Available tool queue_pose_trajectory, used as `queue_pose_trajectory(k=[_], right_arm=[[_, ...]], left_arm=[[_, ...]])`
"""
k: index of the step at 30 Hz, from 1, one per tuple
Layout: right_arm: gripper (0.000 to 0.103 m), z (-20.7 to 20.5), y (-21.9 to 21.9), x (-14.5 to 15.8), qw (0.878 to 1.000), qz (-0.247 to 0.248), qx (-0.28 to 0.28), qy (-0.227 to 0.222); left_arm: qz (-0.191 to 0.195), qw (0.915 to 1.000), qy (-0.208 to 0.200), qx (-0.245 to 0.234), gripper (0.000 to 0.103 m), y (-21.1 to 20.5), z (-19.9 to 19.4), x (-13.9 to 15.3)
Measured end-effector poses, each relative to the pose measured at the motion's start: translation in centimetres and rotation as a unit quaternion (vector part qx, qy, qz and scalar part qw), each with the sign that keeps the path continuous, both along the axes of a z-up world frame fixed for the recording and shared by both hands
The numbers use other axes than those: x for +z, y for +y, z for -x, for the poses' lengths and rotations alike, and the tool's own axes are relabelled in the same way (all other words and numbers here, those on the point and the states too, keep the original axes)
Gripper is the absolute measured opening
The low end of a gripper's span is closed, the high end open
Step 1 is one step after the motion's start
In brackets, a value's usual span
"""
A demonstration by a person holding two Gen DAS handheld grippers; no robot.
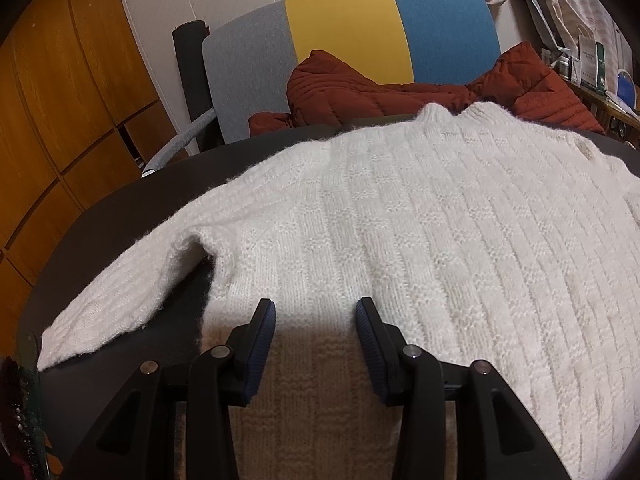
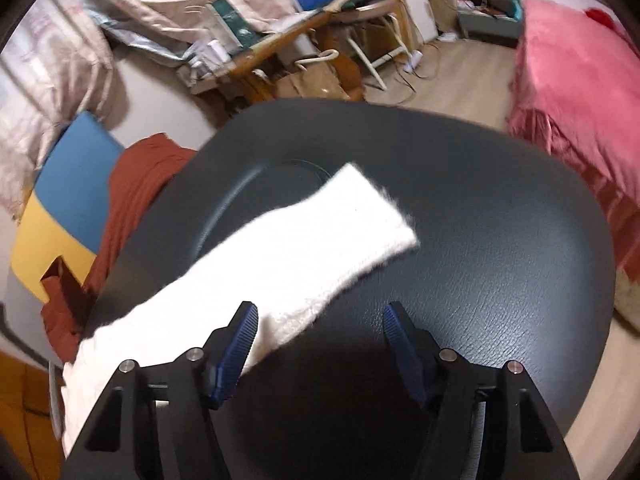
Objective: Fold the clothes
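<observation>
White sweater (image 1: 400, 220) is spread flat on the black table (image 2: 480, 280), collar at the far edge, ready for folding. Left gripper (image 1: 316, 312) jaws are held apart, empty, above the body; right gripper (image 2: 320, 320) jaws are held wide, empty, beside the sleeve (image 2: 300, 232).

Grey-yellow-blue chair (image 1: 348, 40) behind black table (image 2: 480, 240); rust quilted jacket (image 1: 360, 92) on seat; pink bedspread (image 2: 576, 92) right.

White checker-knit sweater (image 1: 400, 216) on black table (image 2: 480, 240); rust quilted jacket (image 1: 360, 88) behind.
</observation>
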State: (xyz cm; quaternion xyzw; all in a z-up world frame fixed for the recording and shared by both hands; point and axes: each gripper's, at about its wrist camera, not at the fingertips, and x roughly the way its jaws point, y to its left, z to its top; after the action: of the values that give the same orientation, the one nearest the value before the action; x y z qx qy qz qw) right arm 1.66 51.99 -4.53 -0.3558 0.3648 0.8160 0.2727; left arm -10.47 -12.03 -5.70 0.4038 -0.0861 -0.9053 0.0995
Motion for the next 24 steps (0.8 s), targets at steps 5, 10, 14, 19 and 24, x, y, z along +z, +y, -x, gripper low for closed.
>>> queue_pose_trajectory(k=[5,10,14,19,24], right_arm=[[0.067,1.4,0.0,-0.2,1.000,0.002,-0.023,0.009],[0.023,3.3,0.4,-0.7,0.999,0.007,-0.033,0.009],[0.010,4.0,0.8,-0.3,1.000,0.009,-0.025,0.013],[0.009,5.6,-2.3,3.8,0.998,-0.026,0.021,0.058],[0.009,9.5,-9.4,9.3,0.985,-0.038,0.112,0.123]], left_arm=[[-0.003,1.0000,0.000,0.000,0.043,0.0,0.0,0.0],[-0.014,0.9999,0.000,0.000,0.043,-0.3,0.0,0.0],[-0.027,0.9996,0.000,-0.001,0.043,-0.7,0.0,0.0],[-0.028,0.9996,0.001,-0.001,0.043,-0.6,0.0,0.0],[-0.036,0.9994,0.001,-0.001,0.043,-0.8,0.0,0.0]])
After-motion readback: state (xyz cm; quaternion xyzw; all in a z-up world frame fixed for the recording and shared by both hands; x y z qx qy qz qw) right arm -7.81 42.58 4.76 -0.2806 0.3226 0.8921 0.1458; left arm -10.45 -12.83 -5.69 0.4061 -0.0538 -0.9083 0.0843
